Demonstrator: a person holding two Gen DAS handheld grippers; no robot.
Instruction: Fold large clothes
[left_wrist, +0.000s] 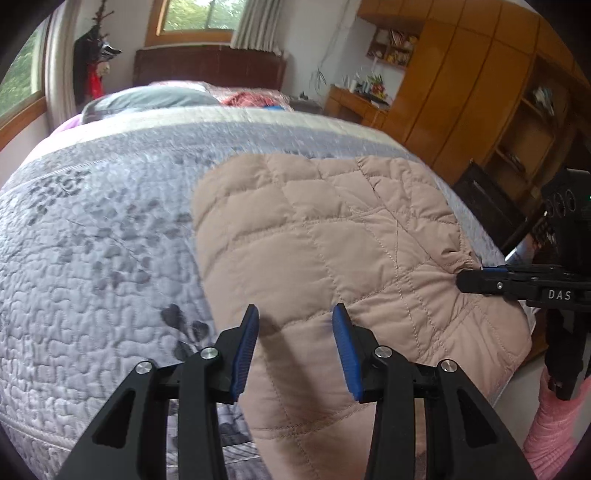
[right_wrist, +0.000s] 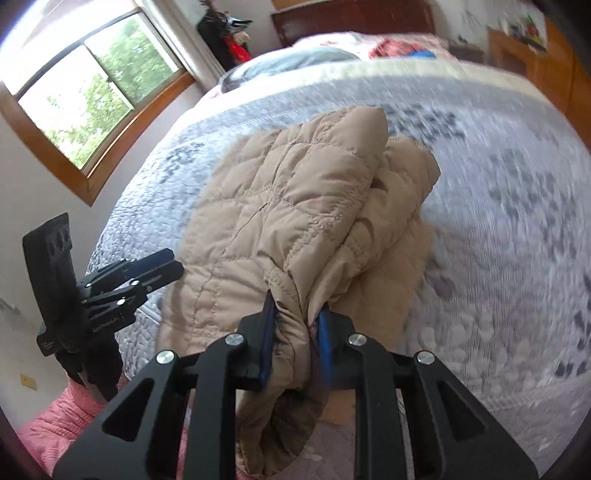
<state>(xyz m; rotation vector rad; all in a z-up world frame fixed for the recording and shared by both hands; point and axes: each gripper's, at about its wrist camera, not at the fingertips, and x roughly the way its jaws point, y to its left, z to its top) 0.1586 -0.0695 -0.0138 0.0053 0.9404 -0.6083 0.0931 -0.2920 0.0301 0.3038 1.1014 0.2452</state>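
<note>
Right gripper (right_wrist: 295, 325) clamped on the beige jacket (right_wrist: 288, 206) cuff, apparently its sleeve. Left gripper (left_wrist: 295, 321) part open, empty, over jacket on bed (left_wrist: 92, 240).

Home bedroom. Bed (left_wrist: 92, 229) under grey-and-white floral quilted cover fills space ahead of left tongs (left_wrist: 295, 347). Dark wooden headboard (left_wrist: 208, 70) at far end, grey pillow (left_wrist: 147, 101) just before it. Wood-framed window (left_wrist: 199, 18) with pale curtain (left_wrist: 255, 26) beyond headboard; second window (right_wrist: 88, 92) far left of right tongs (right_wrist: 295, 317), green trees outside. Tall wooden wardrobe (left_wrist: 461, 85) to right of left tongs, open shelves with knick-knacks, small wooden desk (left_wrist: 354, 103) beside it. Clothes hanging on stand (left_wrist: 98, 62) in far left corner.
</note>
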